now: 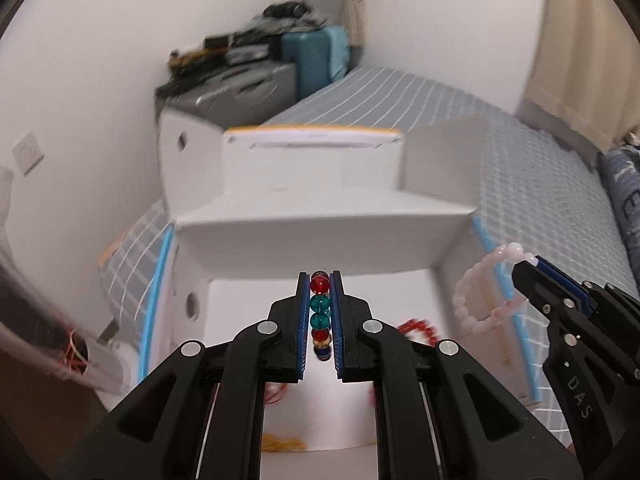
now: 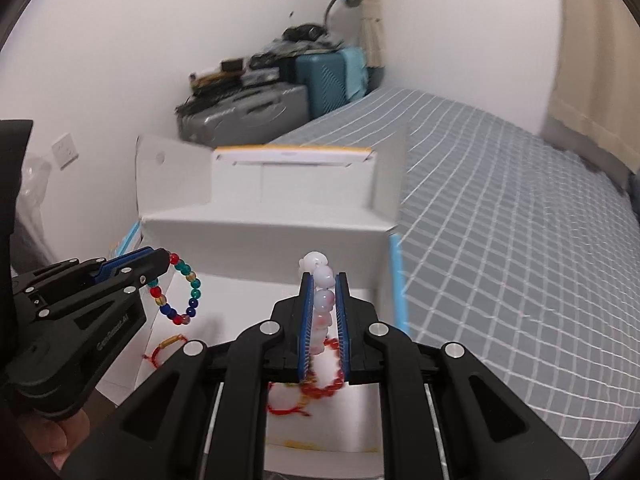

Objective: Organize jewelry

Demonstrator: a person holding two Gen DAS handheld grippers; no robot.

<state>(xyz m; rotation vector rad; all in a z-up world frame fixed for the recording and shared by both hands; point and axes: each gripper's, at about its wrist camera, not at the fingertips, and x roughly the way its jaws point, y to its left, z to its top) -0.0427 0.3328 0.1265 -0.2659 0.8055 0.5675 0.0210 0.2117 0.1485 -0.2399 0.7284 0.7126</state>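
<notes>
Left claw (image 1: 320, 280) clamped on multicolor bead bracelet (image 2: 180, 292), right claw (image 2: 324, 280) clamped on pale pink bead bracelet (image 1: 480, 296), both above open white box (image 1: 320, 240) on bed (image 2: 520, 240); only right view shows red bead bracelet (image 2: 326, 384) whole inside.

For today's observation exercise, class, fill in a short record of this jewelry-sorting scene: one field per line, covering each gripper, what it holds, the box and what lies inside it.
left gripper: shut on multicolored bead bracelet
right gripper: shut on pale pink bead bracelet
white cardboard box: open, flaps up, on grey checked bedspread
inside box: red bead bracelet, red cord bracelets
both held bracelets: lifted above the box floor
</notes>
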